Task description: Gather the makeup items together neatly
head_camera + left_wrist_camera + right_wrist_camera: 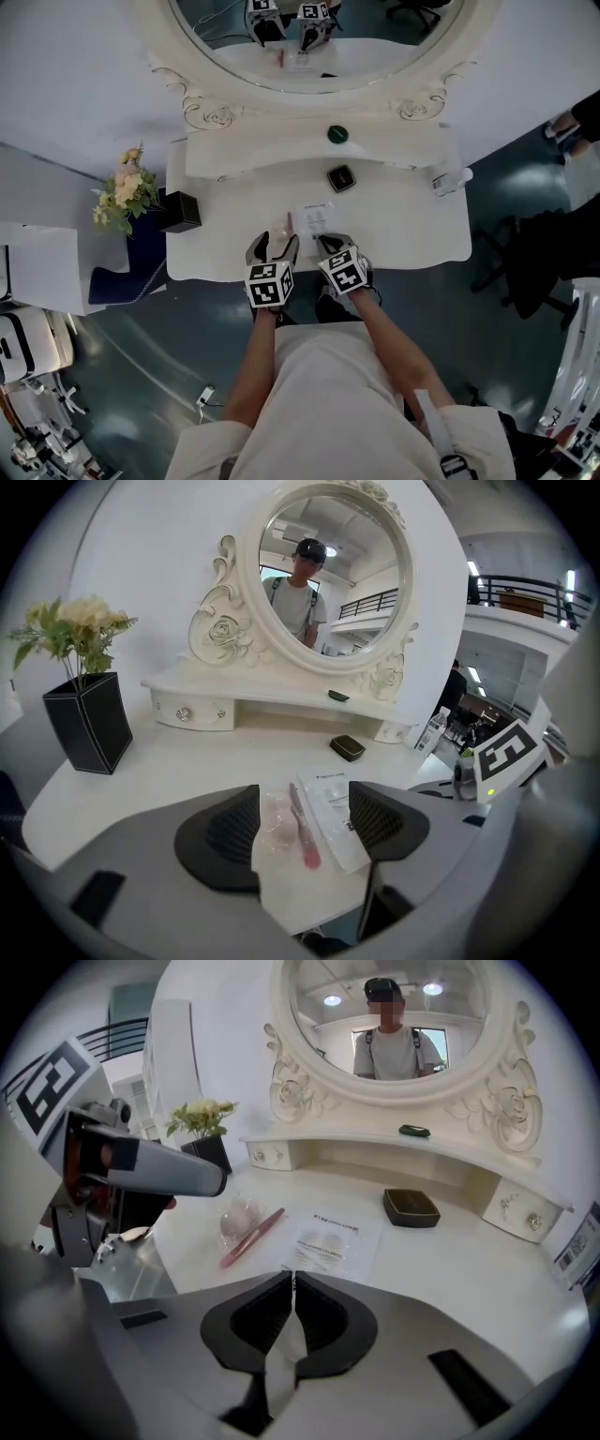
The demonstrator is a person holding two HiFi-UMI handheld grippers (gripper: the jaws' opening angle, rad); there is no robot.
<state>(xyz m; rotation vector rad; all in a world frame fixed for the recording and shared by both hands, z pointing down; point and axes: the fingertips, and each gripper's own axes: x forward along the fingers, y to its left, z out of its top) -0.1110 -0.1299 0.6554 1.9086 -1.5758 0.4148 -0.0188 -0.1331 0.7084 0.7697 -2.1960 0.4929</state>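
A person stands at a white table [412, 234] under an oval mirror, with a gripper in each hand near the front edge. The left gripper [305, 799] hangs with its fingers spread to either side of a clear pouch [272, 819] holding a round puff and a pink stick [302, 836] that touches the pouch. Neither item is pinched. A flat white sachet [330, 803] lies just beside them. The right gripper [292, 1283] has its fingers pressed together on nothing. These three items sit close together at front centre. A dark compact [340, 177] lies farther back, and a small green item [337, 134] rests on the raised shelf. The thin pouch probably calls for lowering the fingers squarely, pinching low, and sliding rather than lifting. Only the head view shows the overall spacing and a bottle [450, 180] at the right edge. Only the left gripper view shows the gap between its fingers and the pouch.
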